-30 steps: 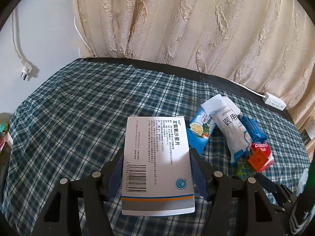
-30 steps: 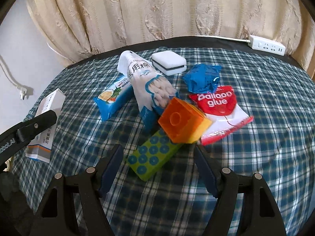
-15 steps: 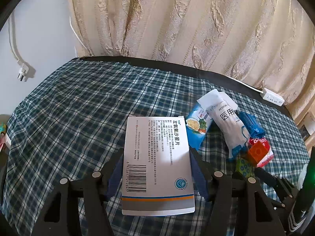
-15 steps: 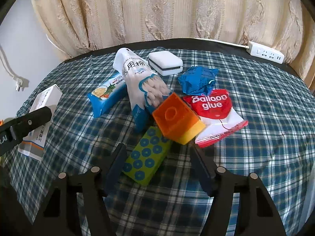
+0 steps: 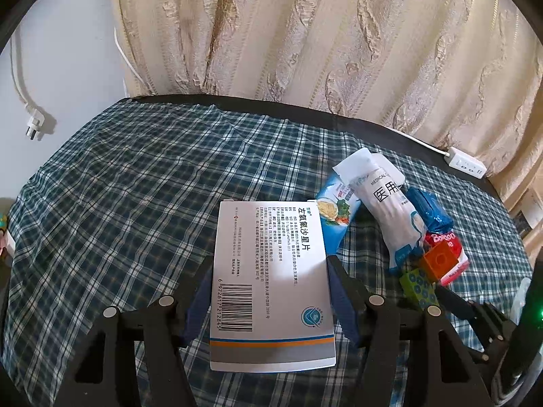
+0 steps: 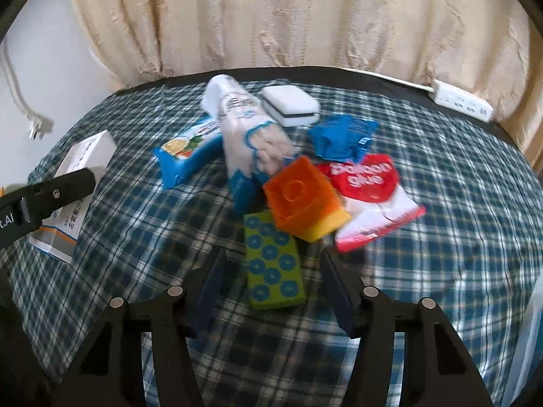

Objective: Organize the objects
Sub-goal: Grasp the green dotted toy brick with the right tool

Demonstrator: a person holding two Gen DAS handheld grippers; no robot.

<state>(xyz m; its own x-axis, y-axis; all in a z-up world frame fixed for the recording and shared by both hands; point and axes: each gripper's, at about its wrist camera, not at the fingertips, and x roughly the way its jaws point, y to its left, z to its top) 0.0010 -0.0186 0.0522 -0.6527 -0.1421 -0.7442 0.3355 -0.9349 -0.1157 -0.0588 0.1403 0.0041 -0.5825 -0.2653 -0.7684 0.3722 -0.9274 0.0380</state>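
In the left wrist view the left gripper (image 5: pixel 269 276) clamps a white medicine box (image 5: pixel 271 281) by its long sides above the plaid tablecloth (image 5: pixel 135 203), while to its right a pile lies partly cut off: a white cotton-swab bag (image 5: pixel 393 217) over a blue snack packet (image 5: pixel 334 217), with a green block (image 5: pixel 419 286) half hidden. In the right wrist view, which is motion-blurred, the right gripper (image 6: pixel 273 268) is closing its jaws around the green block (image 6: pixel 273 261), pads not yet touching, and an orange block (image 6: pixel 302 200) leans on the green block's far end beside a red glue packet (image 6: pixel 368 196).
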